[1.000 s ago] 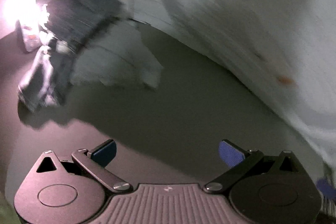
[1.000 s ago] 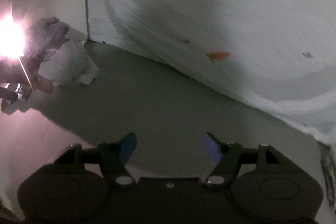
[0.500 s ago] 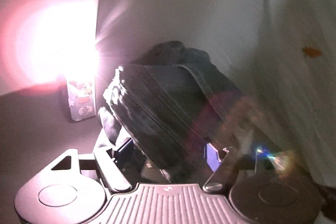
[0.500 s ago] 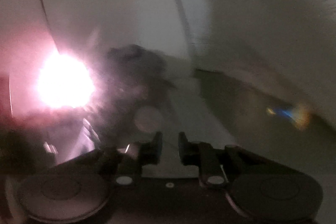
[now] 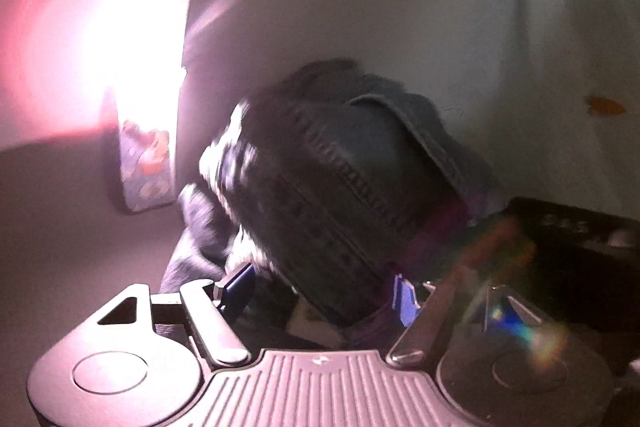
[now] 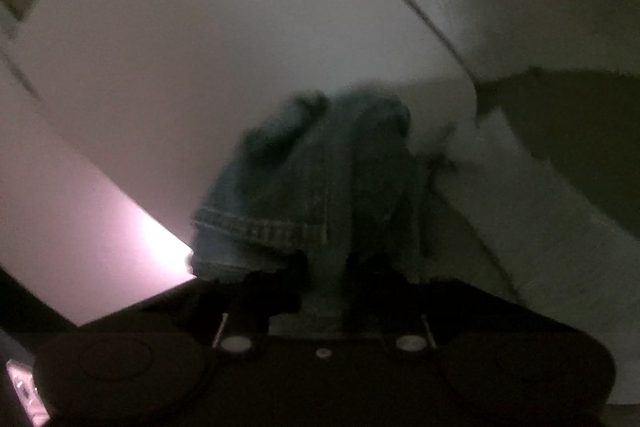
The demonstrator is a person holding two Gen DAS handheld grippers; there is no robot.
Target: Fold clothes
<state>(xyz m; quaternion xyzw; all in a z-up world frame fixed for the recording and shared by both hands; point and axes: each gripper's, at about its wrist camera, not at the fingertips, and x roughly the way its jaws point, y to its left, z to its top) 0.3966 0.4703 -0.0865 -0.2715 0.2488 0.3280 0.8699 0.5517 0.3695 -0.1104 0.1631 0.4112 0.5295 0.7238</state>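
Note:
A bundle of dark blue jeans (image 5: 344, 187) lies against a pale wall, right in front of my left gripper (image 5: 324, 293). Its jaws stand apart with the denim between the blue pads (image 5: 236, 287); no grip shows. In the right wrist view the jeans (image 6: 304, 187) show a stitched hem, and my right gripper (image 6: 324, 291) is shut on a fold of this denim. A white garment (image 6: 532, 227) lies to the right of the jeans. The right gripper's dark body (image 5: 576, 247) shows at the right of the left wrist view.
A bright lamp glare (image 5: 100, 39) washes out the left side. A small patterned carton (image 5: 148, 163) stands by the wall, left of the jeans. A white sheet with orange spots (image 5: 560, 47) hangs at the right. The dark grey surface (image 6: 580, 115) extends to the right.
Both grippers have moved left across the surface up to the jeans pile. The right gripper has gone from wide open to shut on the denim. The left jaws now straddle the denim.

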